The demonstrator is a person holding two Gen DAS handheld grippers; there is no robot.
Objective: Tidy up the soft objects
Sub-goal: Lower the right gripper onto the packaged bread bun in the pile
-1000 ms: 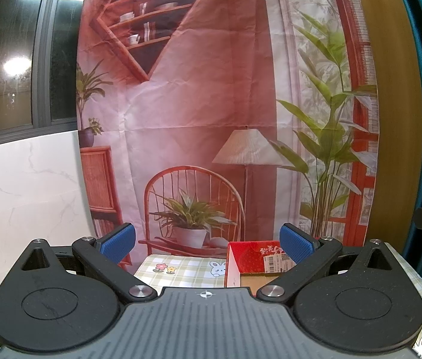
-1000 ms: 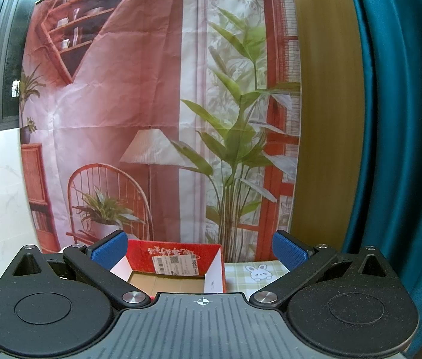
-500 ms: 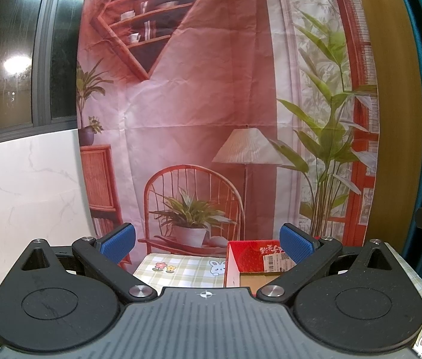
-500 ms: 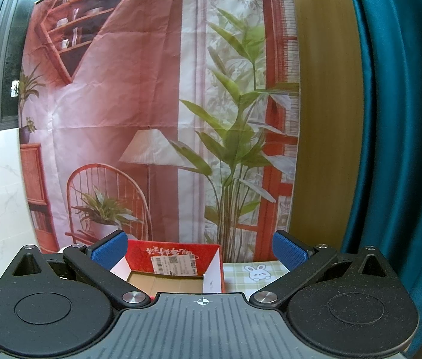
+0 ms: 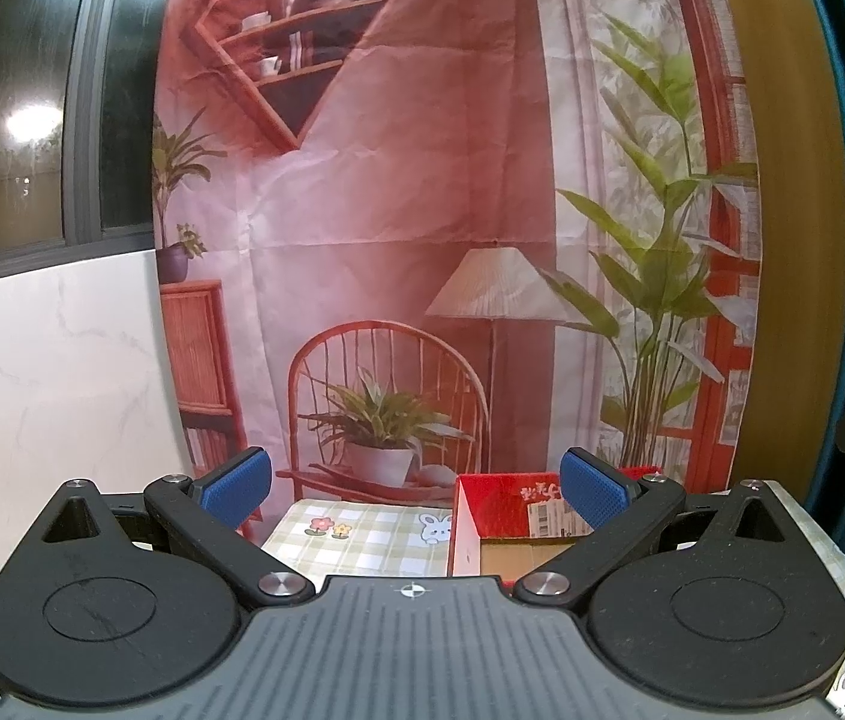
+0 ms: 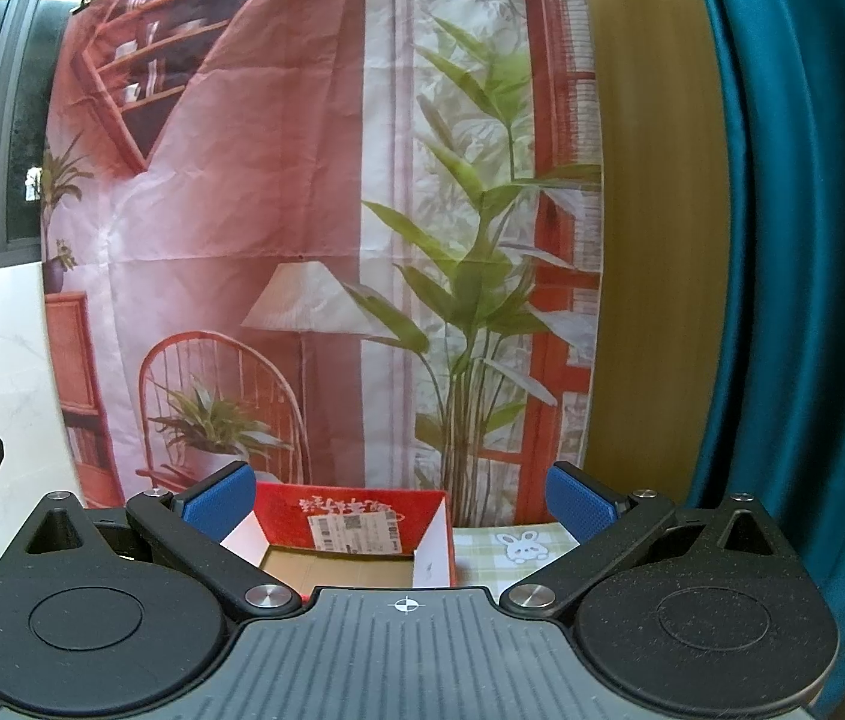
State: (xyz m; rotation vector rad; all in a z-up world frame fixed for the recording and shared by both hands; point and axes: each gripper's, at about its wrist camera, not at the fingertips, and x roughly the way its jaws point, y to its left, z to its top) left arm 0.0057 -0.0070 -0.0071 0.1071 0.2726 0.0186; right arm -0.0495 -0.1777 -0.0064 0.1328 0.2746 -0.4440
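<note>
At twelve o'clock from both cameras, low over the checked tablecloth, stands an open red cardboard box, its flaps up and its brown floor bare as far as can be seen. From the left gripper the box sits toward one o'clock; from the right gripper it sits toward eleven o'clock, so the box lies between the two tools. Both tongs stand spread wide with nothing between their blue pads, and both hang level, looking at the printed backdrop more than at the table.

No soft object shows in either view; whatever is to be sorted is hidden below the gripper bodies or outside the frames, and its place cannot be told. That is the chief risk, as I judge it: reaching down blind could close the pads on the tablecloth and drag it, box and all. A second risk is the box itself. It looks light, with thin upright flaps, so a finger coming in from the side may catch a flap and tip or shove it toward the backdrop. The two grippers are also near each other, so a crossing reach could knock them together.
</note>
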